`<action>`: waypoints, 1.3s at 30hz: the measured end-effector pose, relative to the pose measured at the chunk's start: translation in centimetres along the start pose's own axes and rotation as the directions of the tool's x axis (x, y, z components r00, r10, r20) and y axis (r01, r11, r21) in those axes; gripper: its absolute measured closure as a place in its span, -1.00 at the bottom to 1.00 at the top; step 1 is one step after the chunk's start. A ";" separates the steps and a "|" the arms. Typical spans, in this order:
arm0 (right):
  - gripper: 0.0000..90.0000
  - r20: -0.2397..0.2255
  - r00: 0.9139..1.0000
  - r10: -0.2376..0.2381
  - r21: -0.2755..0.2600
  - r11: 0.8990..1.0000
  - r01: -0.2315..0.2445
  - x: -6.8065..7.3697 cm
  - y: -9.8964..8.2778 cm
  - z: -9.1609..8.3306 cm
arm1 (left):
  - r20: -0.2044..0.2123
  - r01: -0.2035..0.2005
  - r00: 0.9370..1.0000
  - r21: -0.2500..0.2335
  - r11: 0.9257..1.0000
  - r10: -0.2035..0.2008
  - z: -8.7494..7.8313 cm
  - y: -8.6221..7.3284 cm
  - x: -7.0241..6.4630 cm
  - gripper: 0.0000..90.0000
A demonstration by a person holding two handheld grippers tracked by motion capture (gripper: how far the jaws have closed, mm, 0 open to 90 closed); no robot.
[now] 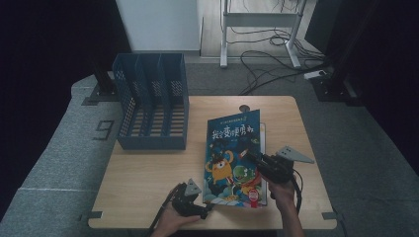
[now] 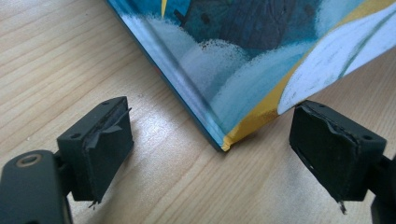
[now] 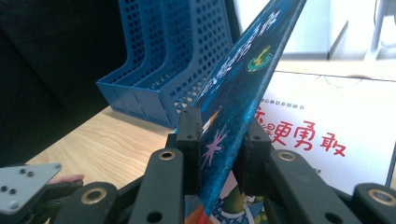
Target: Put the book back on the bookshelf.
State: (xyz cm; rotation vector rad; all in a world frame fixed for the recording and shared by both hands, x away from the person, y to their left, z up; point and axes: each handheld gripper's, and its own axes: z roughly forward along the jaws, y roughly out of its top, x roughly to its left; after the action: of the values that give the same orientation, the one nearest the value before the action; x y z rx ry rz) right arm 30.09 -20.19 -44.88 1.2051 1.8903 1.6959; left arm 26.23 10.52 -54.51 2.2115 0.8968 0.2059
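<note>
The wooden surface carries a blue perforated file rack with three slots at its far left corner, open tops up and its long side running from near to far. A children's picture book lies on the right half of the surface, its long axis running from the near edge toward the far edge, title end pointing away from the person and slightly right. Its blue front cover, with a cartoon orange monster, is lifted off the white title page below it and stands tilted on edge in the right gripper view. The right tongs, at the book's right edge, are closed on that cover, one pad on each face. The left tongs rest at the near edge of the surface, just beside the book's near left corner; their jaws stand wide apart with that corner between them, neither pad touching it
</note>
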 end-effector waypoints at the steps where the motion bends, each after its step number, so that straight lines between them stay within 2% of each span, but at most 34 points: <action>1: 0.64 -0.001 1.000 -0.014 -0.006 1.000 0.014 0.2 0.0 0.0 | 0.003 0.001 1.000 0.001 1.000 -0.001 0.0 0.0 0.0 -0.71; 5: 0.64 0.005 0.999 -0.036 -0.009 0.999 0.036 0.6 0.1 -0.1 | 0.003 -0.002 1.000 0.004 1.000 0.002 0.0 0.1 0.1 -0.72; 14: 0.64 0.008 1.000 -0.027 -0.007 1.000 0.027 0.3 0.0 -0.1 | 0.002 -0.003 1.000 0.007 1.000 0.003 0.0 0.1 0.2 -0.72; 32: 0.64 0.013 0.999 -0.047 -0.011 0.999 0.047 0.4 -0.1 -0.1 | -0.004 0.002 1.000 0.005 1.000 -0.002 -0.1 0.0 0.1 -0.69; 36: 0.64 0.013 0.998 -0.058 -0.024 0.998 0.058 0.7 0.0 -0.1 | -0.010 0.014 1.000 0.002 1.000 -0.014 -0.1 0.1 0.3 -0.69; 39: 0.64 0.016 0.996 -0.083 -0.051 0.995 0.084 1.2 0.0 -0.1 | -0.018 0.026 0.999 0.005 1.000 -0.026 0.0 0.3 0.6 -0.68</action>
State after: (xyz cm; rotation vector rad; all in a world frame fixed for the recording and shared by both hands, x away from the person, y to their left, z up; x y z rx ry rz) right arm 29.35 -19.38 -44.52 1.1001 1.8505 1.6780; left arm 26.87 10.79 -54.40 2.2045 0.9362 0.2125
